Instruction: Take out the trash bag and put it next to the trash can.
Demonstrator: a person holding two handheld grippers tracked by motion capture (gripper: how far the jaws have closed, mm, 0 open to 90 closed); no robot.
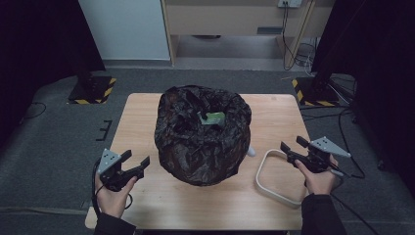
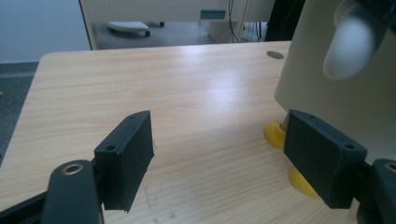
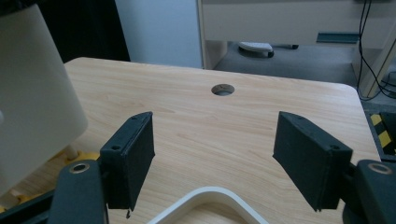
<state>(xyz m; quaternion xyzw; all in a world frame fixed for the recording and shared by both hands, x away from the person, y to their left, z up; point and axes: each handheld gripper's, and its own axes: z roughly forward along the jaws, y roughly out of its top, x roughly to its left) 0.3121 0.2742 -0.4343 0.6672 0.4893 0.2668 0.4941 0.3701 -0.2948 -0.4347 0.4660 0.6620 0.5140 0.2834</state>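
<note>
A wooden table [image 1: 147, 205] carries everything here. At its middle stands a white bin [image 2: 336, 93] lined with a black bag [image 1: 203, 134], the bag's edge folded down over the rim and most of the outside. In the high view a small green item [image 1: 214, 117] lies inside the bag's mouth. In the left gripper view, the bin's pale wall rises on yellow feet [image 2: 275, 133] at the base.

A white ring [image 1: 276, 176], rounded and open in the middle, lies flat on the table to the right of the bin, near but apart from it.

The left gripper [image 1: 131, 163] is held at the table's near left corner, well apart from the bin, its 2 jaws spread wide with nothing between them. The right gripper [image 1: 288, 147] hangs over the far edge of the white ring, its 2 jaws also wide apart and gripping nothing; bare table shows between them.
</note>
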